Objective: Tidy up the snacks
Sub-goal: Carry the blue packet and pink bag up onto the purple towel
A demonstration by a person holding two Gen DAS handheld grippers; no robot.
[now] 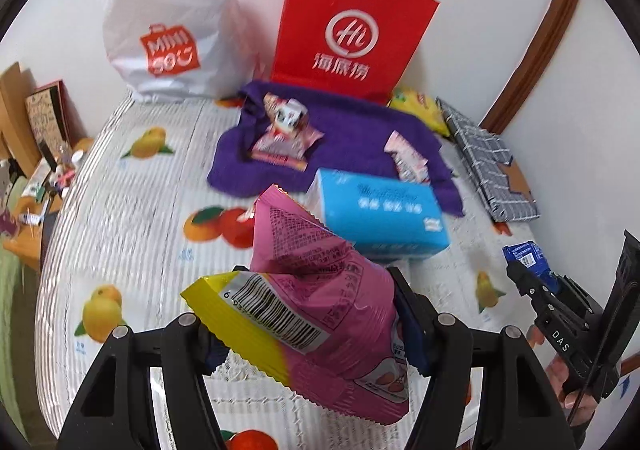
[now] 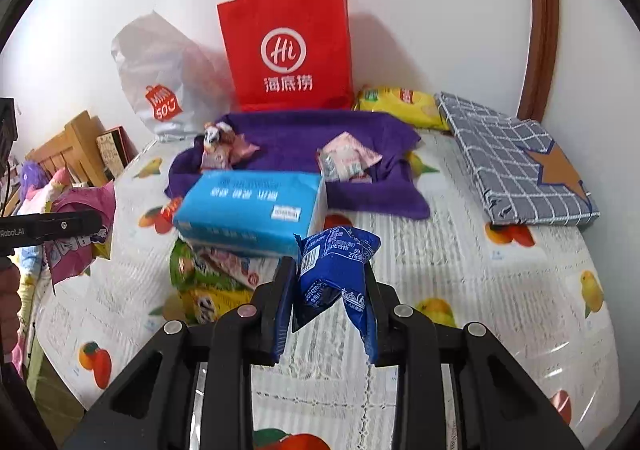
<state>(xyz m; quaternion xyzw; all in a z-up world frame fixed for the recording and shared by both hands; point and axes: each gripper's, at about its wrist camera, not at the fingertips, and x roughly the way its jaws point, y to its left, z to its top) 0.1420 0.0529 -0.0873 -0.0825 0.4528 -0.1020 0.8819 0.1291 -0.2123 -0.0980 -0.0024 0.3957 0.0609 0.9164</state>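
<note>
My left gripper (image 1: 320,290) is shut on a pink and yellow snack bag (image 1: 316,270), which hangs crumpled above the fruit-printed table cover (image 1: 140,209). In the right wrist view that pink bag (image 2: 80,250) shows at the left edge. My right gripper (image 2: 330,274) is shut on a small blue snack packet (image 2: 336,262), also lifted off the table. From the left wrist view, the right gripper (image 1: 532,282) and its blue packet (image 1: 524,256) appear at the far right. A red paper bag (image 2: 288,49) stands open at the back wall.
A white plastic bag (image 2: 160,81) stands left of the red one. A purple towel (image 2: 300,129) bears small pink packets (image 2: 348,161). A blue tissue pack (image 2: 248,205) lies on green and yellow snack bags (image 2: 200,278). A yellow chip bag (image 2: 400,101) and folded checked cloth (image 2: 512,165) lie right.
</note>
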